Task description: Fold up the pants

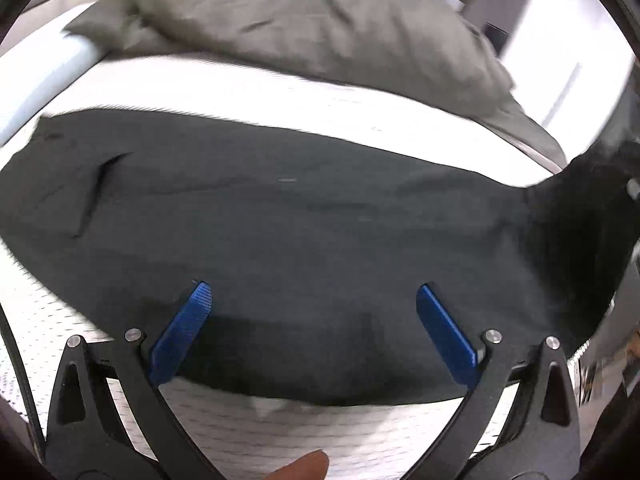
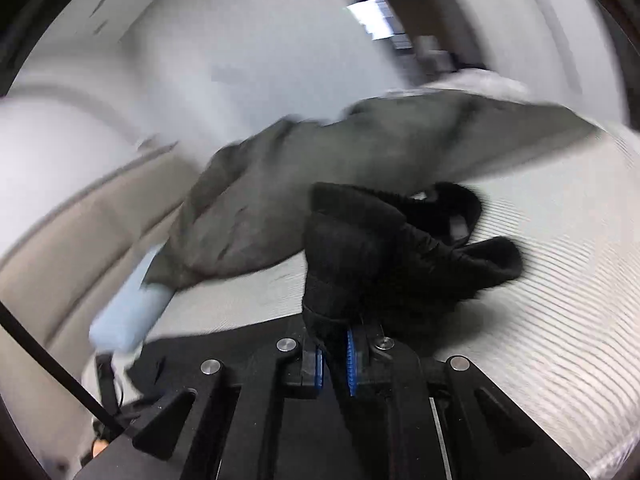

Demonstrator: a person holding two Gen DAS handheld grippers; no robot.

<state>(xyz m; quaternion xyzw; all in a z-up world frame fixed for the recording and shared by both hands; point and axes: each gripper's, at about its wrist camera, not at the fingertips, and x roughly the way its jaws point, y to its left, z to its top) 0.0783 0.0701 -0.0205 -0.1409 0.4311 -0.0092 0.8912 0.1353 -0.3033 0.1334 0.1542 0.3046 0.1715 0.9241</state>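
Right gripper (image 2: pixel 335 356) clamped on a bunched end of the black pants (image 2: pixel 384 248), that end lifted clear of the white mattress (image 2: pixel 560 280). Left gripper (image 1: pixel 314 320) spread wide, gripping nothing, poised over the near edge of the pants (image 1: pixel 280 220). Rest of pants flat along the mattress (image 1: pixel 240 92), legs apparently stacked lengthwise. Grey-green garment (image 1: pixel 320 20) heaped at the far side of the mattress. Judged early-mid: lengthwise fold looks done, crosswise fold just started; raised end not yet laid over, smoothing left.
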